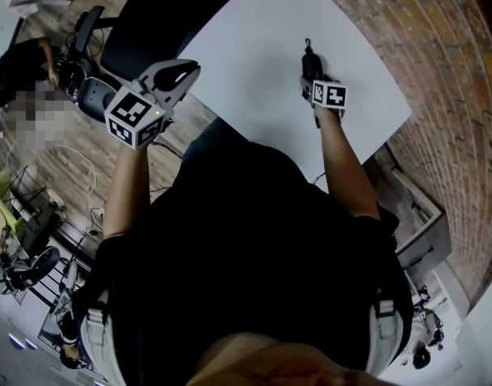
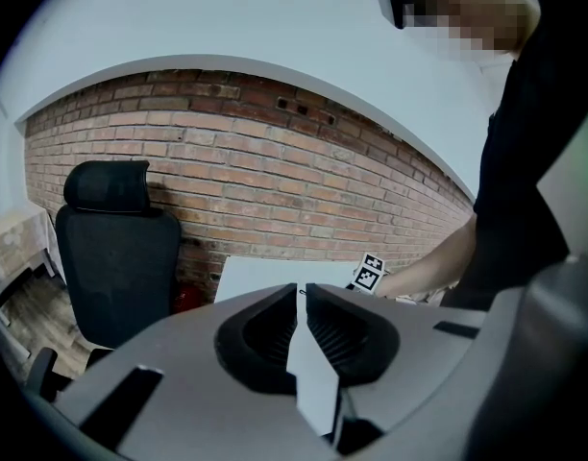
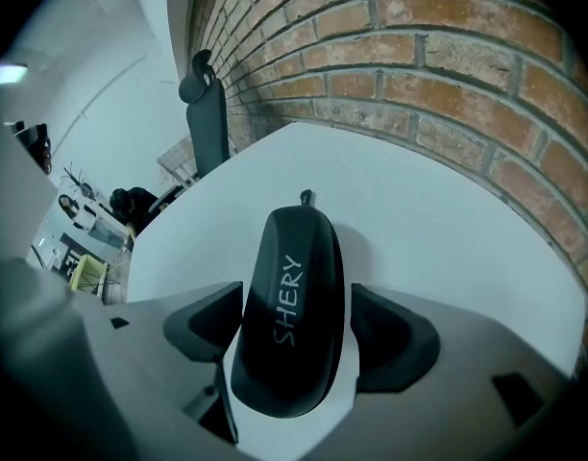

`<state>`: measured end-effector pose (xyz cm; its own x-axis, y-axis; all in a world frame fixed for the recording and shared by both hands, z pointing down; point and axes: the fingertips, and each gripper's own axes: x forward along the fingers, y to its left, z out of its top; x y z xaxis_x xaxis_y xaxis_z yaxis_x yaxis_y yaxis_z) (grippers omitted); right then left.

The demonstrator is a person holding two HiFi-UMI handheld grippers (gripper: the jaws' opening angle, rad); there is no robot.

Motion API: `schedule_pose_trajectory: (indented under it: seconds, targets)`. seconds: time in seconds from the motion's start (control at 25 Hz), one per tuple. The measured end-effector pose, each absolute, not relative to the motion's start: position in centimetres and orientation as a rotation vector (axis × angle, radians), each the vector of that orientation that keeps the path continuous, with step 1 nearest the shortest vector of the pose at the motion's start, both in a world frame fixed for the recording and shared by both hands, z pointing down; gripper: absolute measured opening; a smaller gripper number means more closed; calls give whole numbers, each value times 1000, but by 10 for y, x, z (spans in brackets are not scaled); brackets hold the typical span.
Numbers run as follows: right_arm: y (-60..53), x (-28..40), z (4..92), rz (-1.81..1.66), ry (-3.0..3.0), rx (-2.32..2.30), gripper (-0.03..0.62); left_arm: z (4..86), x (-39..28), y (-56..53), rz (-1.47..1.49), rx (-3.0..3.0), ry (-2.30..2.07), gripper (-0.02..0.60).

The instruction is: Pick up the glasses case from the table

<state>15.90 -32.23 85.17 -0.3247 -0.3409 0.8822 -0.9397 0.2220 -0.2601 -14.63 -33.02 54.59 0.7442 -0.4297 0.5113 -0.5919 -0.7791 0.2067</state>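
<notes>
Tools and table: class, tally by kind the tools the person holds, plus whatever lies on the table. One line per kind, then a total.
Tool: 2 (left tool, right tool)
Glasses case: 1, black, lying on the white table between the right tool's open jaws
Total: 3

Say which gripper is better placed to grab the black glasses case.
Right. The right gripper has open jaws straddling the black oval glasses case on the white table; the left gripper is shut, well away.
</notes>
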Motion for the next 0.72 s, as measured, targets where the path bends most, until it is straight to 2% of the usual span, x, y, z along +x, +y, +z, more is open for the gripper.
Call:
schedule_pose_trajectory:
  seconds: [0.72]
  targets:
    - [-329,148,874,982,-1747,1160,377,552,-145,-332,643,2554,-798,37]
